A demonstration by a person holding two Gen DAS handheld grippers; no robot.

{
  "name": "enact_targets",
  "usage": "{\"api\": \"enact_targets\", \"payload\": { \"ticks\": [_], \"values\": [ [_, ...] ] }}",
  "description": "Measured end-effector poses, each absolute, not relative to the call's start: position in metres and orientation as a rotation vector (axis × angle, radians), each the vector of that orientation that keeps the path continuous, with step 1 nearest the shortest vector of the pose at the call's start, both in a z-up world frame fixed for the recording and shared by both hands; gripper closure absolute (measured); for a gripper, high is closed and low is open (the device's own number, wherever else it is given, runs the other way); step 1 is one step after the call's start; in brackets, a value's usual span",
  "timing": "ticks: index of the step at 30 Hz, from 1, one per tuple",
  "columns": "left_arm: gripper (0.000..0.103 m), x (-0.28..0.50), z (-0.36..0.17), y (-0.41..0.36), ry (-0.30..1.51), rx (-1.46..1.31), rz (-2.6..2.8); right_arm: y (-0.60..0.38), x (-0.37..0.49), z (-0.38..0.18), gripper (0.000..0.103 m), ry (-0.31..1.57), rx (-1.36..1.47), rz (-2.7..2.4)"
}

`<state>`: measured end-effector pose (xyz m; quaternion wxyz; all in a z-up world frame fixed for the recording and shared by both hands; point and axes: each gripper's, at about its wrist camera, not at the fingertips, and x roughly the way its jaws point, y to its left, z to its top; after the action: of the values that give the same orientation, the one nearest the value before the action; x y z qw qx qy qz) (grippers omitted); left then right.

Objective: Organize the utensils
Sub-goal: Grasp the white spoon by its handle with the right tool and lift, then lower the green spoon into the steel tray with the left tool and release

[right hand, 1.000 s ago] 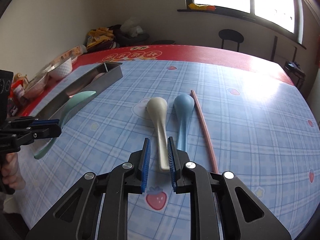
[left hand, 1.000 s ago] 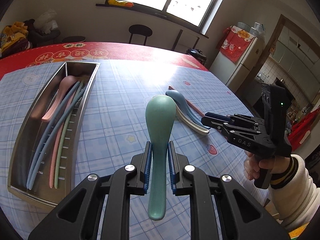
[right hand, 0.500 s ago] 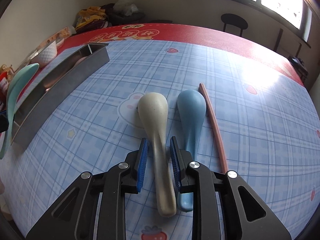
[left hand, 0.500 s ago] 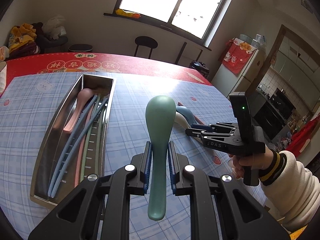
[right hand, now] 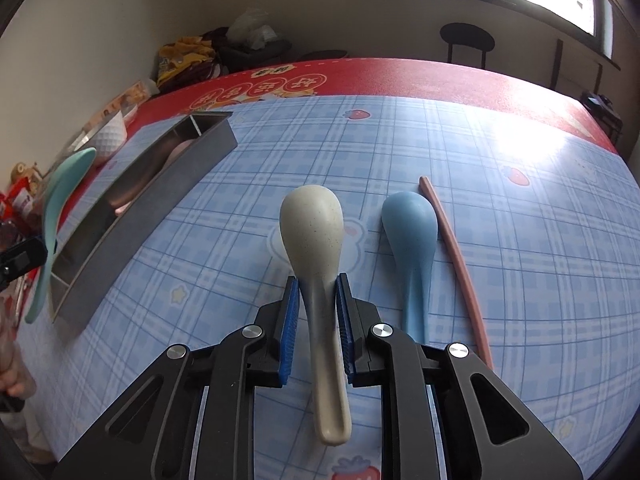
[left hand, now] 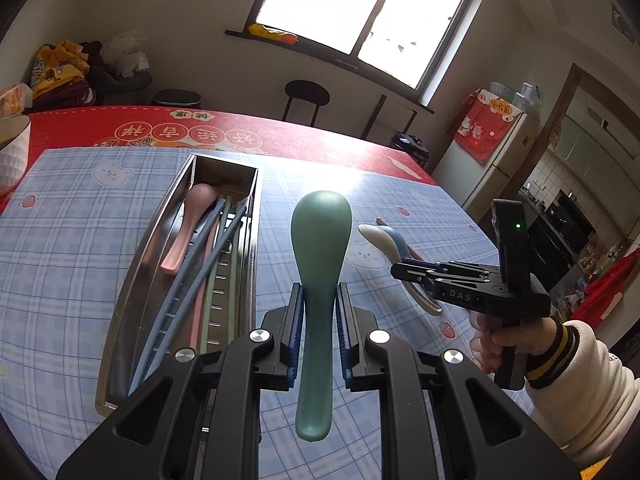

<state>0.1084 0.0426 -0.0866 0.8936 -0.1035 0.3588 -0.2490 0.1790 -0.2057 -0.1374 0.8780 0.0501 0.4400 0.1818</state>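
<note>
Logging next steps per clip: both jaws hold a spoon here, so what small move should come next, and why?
Probably carry the left gripper further left over the metal tray and lower the green spoon in. It is clamped and lifted just right of the tray rim, where a pink spoon already lies. The right gripper only just grips the beige spoon.

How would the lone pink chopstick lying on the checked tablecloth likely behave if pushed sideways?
The thin pink chopstick would probably roll or slide easily, being slender on a smooth-looking cloth. It seems light. Its slight curve may be lens distortion, so it is likely stiff.
</note>
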Motion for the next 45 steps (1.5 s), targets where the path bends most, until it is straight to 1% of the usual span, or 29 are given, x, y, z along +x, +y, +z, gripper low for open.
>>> {"api": "enact_targets", "payload": {
  "ticks": [6,16,33,45],
  "values": [
    [0.088,0.113,-0.085,0.058,0.745,-0.228,-0.483,-0.195,0.169,-0.128,0.084,0.890,0.162,0.431],
    [0.088,0.144,-0.094,0.076,0.814,-0.201,-0.386,-0.190,0.170,-0.136,0.084,0.902,0.250,0.441],
    [0.087,0.238,-0.106,0.057,0.967,-0.058,-0.325,-0.200,0.168,-0.137,0.084,0.899,0.327,0.450],
    [0.088,0.263,-0.125,0.057,1.097,-0.081,-0.299,-0.213,0.169,-0.142,0.084,0.893,0.363,0.454]
  ]
}}
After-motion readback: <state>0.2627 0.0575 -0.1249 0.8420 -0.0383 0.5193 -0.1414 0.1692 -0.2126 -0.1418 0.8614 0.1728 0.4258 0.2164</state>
